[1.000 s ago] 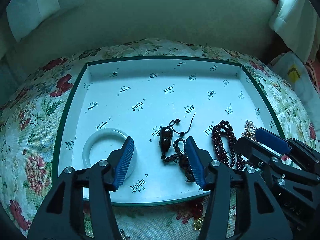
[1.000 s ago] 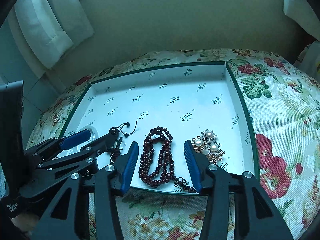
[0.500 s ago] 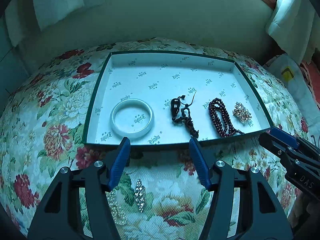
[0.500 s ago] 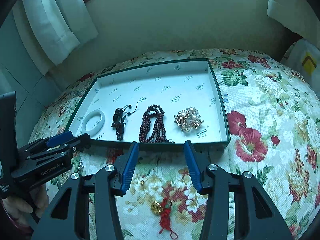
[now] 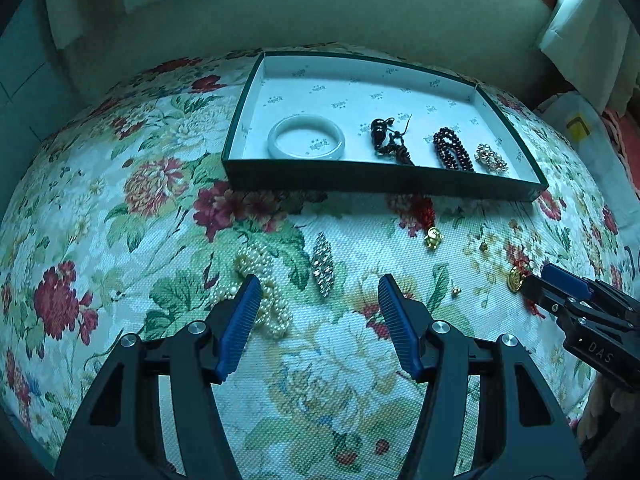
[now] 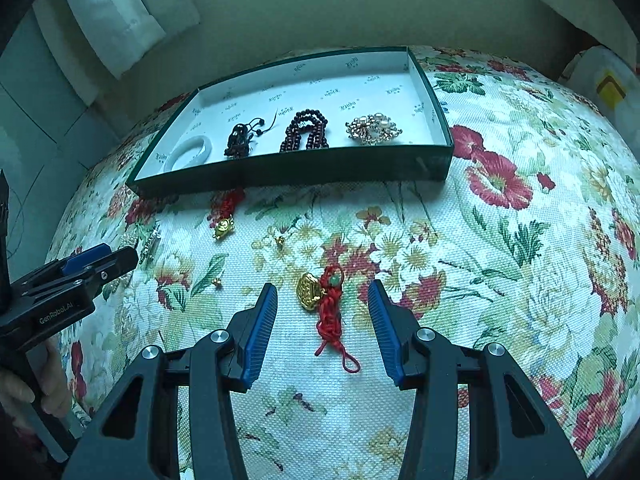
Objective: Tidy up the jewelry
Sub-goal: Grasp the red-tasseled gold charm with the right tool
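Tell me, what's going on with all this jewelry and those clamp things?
A person holds a two-finger gripper in each hand, sorting jewelry into a tray. A white bangle, dark pendant, dark red beads and brooch already lie inside. Both grippers are open and empty: the right gripper frames a red-corded gold charm, the left gripper hovers by pearls.

Woven cloth, shiny trinkets
Floral cloth (image 6: 500, 264) coarse, matt; gold charm (image 6: 309, 291) glossy metal; bangle (image 5: 306, 137) smooth; tray (image 5: 384, 178) papery.
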A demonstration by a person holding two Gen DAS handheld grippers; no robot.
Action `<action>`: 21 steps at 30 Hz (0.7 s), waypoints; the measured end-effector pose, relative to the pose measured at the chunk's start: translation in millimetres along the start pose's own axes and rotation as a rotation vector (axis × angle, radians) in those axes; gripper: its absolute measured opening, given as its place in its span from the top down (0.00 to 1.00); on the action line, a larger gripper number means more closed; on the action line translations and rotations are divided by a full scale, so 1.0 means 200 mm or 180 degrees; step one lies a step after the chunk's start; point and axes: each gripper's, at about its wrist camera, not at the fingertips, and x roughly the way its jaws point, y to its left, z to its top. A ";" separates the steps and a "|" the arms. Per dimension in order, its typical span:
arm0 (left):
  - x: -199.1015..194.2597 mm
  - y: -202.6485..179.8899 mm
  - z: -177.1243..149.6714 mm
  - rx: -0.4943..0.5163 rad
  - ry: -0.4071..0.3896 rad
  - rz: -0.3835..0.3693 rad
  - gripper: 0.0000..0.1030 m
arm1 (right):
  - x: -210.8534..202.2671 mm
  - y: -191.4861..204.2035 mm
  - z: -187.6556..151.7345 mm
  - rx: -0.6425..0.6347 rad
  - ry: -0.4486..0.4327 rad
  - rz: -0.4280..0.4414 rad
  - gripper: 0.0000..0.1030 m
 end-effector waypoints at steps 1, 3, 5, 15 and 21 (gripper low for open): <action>0.00 0.01 -0.01 -0.0019 0.0017 0.0014 0.41 | 0.01 0.00 -0.01 0.0002 0.0010 0.0001 0.54; 0.01 0.04 -0.03 -0.0054 0.0032 0.0045 0.41 | 0.02 0.00 -0.01 -0.0004 0.0015 -0.0012 0.54; 0.01 0.06 -0.04 -0.0075 0.0036 0.0084 0.41 | 0.03 0.01 -0.02 -0.0009 0.0015 -0.0032 0.54; 0.03 0.11 -0.05 -0.0127 0.0057 0.0140 0.41 | 0.08 0.05 0.00 -0.0190 -0.0042 -0.0210 0.65; 0.05 0.12 -0.04 -0.0136 0.0072 0.0136 0.41 | 0.08 0.07 0.00 -0.0268 -0.0053 -0.0226 0.78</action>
